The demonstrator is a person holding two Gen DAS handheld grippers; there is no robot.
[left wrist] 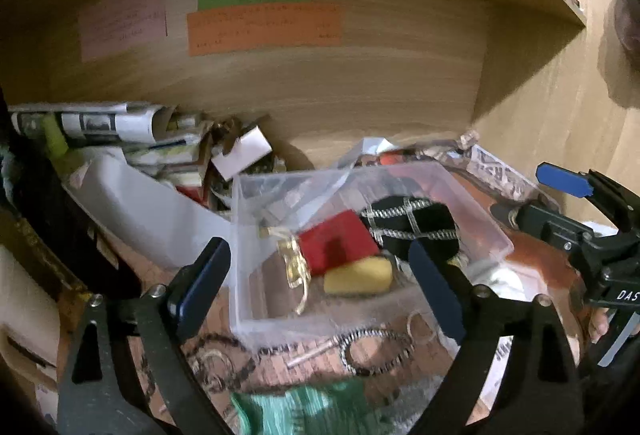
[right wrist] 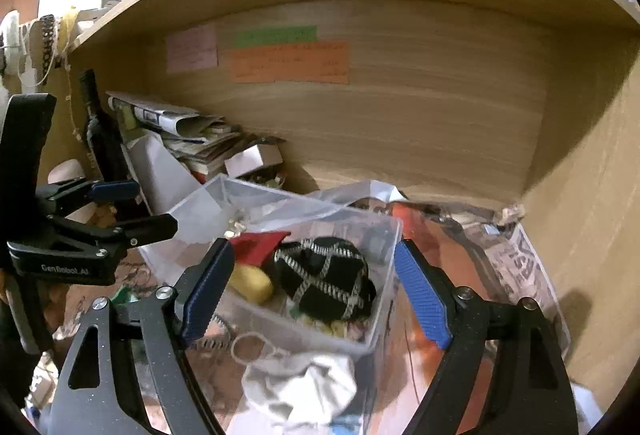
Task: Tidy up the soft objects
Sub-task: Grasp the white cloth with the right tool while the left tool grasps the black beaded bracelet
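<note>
A clear plastic box (left wrist: pixel 256 319) (right wrist: pixel 384 315) sits on a cluttered shelf floor. It holds a red soft piece (left wrist: pixel 340 241) (right wrist: pixel 256 245), a yellow sponge (left wrist: pixel 358 277) (right wrist: pixel 252 285) and a black pouch with silver stitching (left wrist: pixel 408 223) (right wrist: pixel 326 277). My left gripper (left wrist: pixel 320 277) is open and empty, just in front of the box. My right gripper (right wrist: pixel 312 289) is open and empty, its fingers astride the box. A white cloth (right wrist: pixel 304 383) lies in front of the box, and a green cloth (left wrist: pixel 304 411) lies near the left gripper.
A wooden shelf back (right wrist: pixel 400 115) carries pink, green and orange notes (right wrist: pixel 288 61). Rolled papers and small boxes (left wrist: pixel 120 139) pile at the left. Chains and key rings (left wrist: pixel 360 351) lie in front of the box. Newspaper under plastic film (right wrist: pixel 516 263) lies at the right.
</note>
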